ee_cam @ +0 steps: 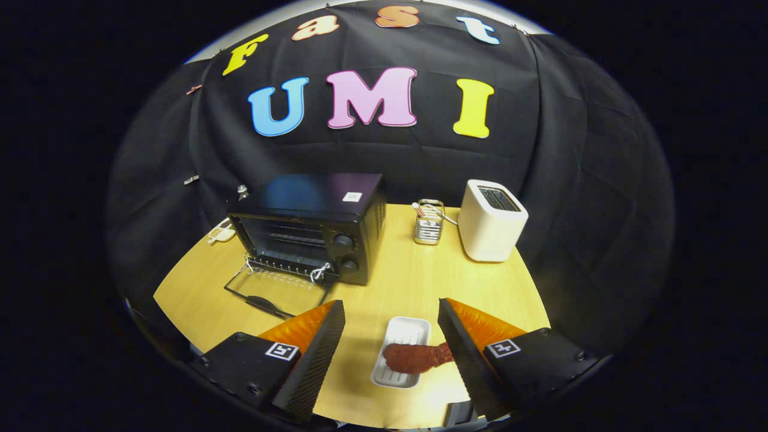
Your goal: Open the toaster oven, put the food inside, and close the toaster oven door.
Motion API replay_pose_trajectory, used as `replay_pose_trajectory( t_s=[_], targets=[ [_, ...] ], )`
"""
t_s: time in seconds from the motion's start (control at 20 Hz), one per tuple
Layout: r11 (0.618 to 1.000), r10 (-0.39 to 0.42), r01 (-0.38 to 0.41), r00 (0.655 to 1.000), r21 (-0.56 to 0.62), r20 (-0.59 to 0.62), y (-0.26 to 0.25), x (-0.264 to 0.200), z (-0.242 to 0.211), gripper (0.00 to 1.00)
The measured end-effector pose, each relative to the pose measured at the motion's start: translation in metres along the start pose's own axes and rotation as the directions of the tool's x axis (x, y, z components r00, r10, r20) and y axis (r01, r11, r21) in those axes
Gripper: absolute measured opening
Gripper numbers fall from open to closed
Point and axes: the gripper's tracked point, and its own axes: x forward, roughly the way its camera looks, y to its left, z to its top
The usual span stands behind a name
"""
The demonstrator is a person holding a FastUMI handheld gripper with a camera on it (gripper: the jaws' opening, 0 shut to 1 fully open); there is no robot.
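Right, my tongs [391, 324] are spread wide, fingers well apart and pinching nothing. Between them, closer to my right finger, sits a small white tray [408, 330] with ridges along its floor, lying lengthwise away from me on the wooden table [408, 276]. In it is the food [414, 356], a reddish-brown, rough-crusted piece, thick and rounded at one end and tapering toward my right finger; the narrow end reaches over the tray's rim and looks to be touching or just beside that finger's inner face, though I cannot tell which.

Now beyond my left finger, there's the toaster oven [312, 228], black and boxy, two round knobs [344, 242] stacked on its right side. Its door [273, 294] is already dropped open, lying flat toward me on the table, glass panel showing the wood through it. Inside I can see a wire rack and a dark cavity.

Further ahead, past the gap between my fingers, a small wire holder [429, 223] stands with a pale utensil poking out of it. Just beside that, beyond my right finger, a white toaster [491, 222] with its slots facing up.
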Motion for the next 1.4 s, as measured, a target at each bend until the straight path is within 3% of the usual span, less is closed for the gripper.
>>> replay_pose_trajectory(
  t_s=[0.35,0.6,0.9,1.1,1.3,1.4],
  targets=[
    [0.988,0.083,-0.058,0.981,0.143,-0.176,-0.055,0.028,-0.066,0.99],
    [0.937,0.199,-0.102,0.942,0.335,-0.269,-0.066,0.05,-0.102,0.96],
    [0.813,0.334,-0.114,0.895,0.571,-0.296,-0.054,0.061,-0.116,0.68],
    [0.782,0.357,-0.1,0.881,0.615,-0.311,-0.053,0.061,-0.125,0.32],
    [0.72,0.38,-0.072,0.873,0.69,-0.306,-0.056,0.057,-0.121,0.21],
    [0.714,0.388,-0.07,0.868,0.697,-0.309,-0.056,0.055,-0.12,0.17]
  ],
)
